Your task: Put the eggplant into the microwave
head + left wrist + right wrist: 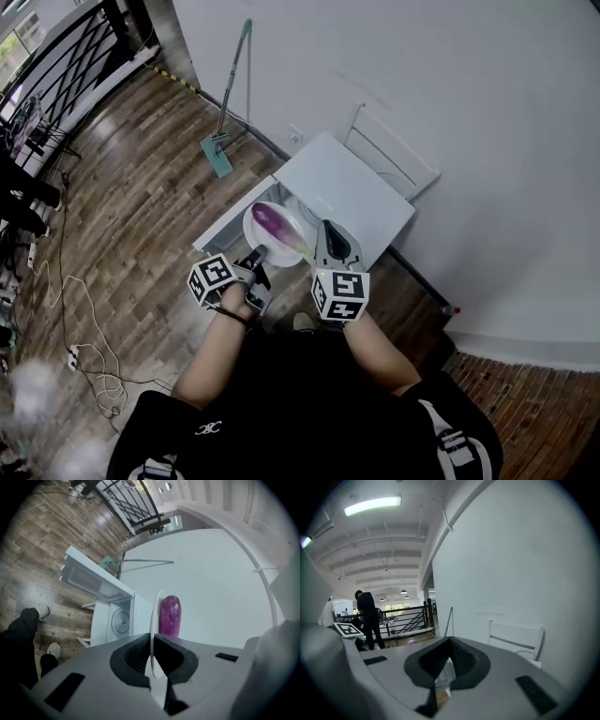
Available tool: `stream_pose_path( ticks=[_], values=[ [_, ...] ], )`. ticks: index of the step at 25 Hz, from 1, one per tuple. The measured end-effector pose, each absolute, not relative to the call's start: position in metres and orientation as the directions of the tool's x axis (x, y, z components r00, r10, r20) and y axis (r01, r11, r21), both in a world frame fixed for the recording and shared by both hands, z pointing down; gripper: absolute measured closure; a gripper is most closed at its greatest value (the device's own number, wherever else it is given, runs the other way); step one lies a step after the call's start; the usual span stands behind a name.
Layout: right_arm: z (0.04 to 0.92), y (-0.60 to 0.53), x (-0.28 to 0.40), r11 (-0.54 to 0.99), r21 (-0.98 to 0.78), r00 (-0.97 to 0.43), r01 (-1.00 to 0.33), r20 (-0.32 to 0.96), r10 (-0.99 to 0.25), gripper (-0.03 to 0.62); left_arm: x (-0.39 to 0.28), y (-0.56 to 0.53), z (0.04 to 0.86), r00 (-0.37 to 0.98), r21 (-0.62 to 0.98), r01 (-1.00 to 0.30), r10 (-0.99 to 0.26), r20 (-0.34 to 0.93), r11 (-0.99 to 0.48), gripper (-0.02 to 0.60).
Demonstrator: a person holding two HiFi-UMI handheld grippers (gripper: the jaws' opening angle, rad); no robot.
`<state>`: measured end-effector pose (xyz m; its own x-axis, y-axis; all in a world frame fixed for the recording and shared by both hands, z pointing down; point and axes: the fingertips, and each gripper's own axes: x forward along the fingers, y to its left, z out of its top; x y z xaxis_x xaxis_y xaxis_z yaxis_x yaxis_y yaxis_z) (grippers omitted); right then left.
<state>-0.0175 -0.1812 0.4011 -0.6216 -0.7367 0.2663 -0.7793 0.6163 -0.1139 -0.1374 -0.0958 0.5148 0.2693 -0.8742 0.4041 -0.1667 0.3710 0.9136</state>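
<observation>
Risk: the plate [267, 246] was clamped only at its rim by the left hand-held gripper [253, 267], so any tilt could roll the eggplant [274, 223] off, or the plate's edge could clip the door frame. The eggplant lay on the plate, just before the open microwave [342, 187]. The cavity showed only its turntable [121, 620]. The right hand-held gripper [328, 234] was closed and empty, beside the plate.

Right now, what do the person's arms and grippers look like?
Both the left gripper and right gripper are grey with black ribbed jaw pads; each carries a white cube with black square markers. The person wears a black short-sleeved top and a dark band on the left wrist.
</observation>
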Motion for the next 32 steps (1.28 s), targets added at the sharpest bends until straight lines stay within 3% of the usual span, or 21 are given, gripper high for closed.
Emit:
stream_pose_path(
  ticks=[11, 19, 32],
  values=[
    [0.422, -0.184, -0.047, 0.385, -0.078, -0.389, -0.92, 0.319, -0.864, 0.583, -0.178, -0.126, 0.555, 0.543, 0.912, -0.275, -0.733, 0.409, 0.305, 0.566],
    [0.468, -0.174, -0.049, 0.24, -0.066, -0.247, -0.968, 0.388, -0.888, 0.583, -0.157, -0.138, 0.612, 0.646, 0.893, -0.299, -0.618, 0.449, 0.337, 0.566],
    [0.58, -0.16, -0.028, 0.284, -0.06, -0.275, -0.957, 0.499, -0.822, 0.583, -0.122, -0.179, 0.736, 0.656, 0.903, -0.293, -0.622, 0.428, 0.313, 0.566]
  ],
)
